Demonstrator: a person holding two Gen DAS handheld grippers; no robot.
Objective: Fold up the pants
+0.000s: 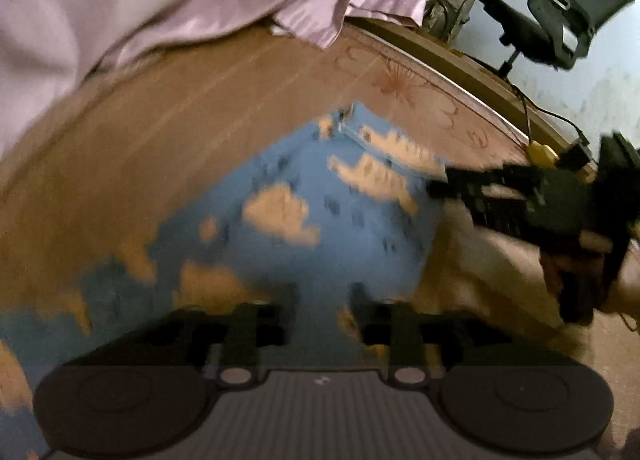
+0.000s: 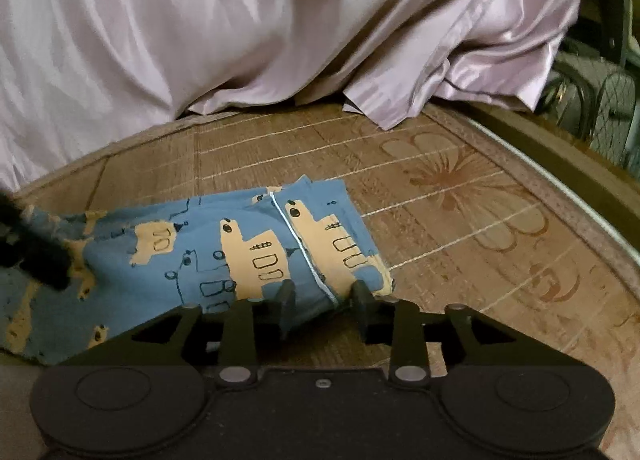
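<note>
**Squaring the fold on the mat**

The small blue cotton pants printed with tan cartoon animals (image 2: 240,252) lie on the woven brown mat with a floral border (image 2: 460,196), in front of the heaped pale lilac satin sheet (image 2: 240,20).

The right gripper (image 2: 323,292) has its fingers spread apart, straddling the near edge of the cloth beside a white seam line; whether it grips any cloth I cannot tell.

The left gripper (image 1: 320,300) sits low over the other end, its view blurred. Its fingers look parted with blue fabric between them, but whether it holds the cloth is unclear.

To do this step well, I judge both tools should pinch matching edges, lift together, and lay the layers down with the hems aligned, smoothing outward so no crease is trapped.
</note>
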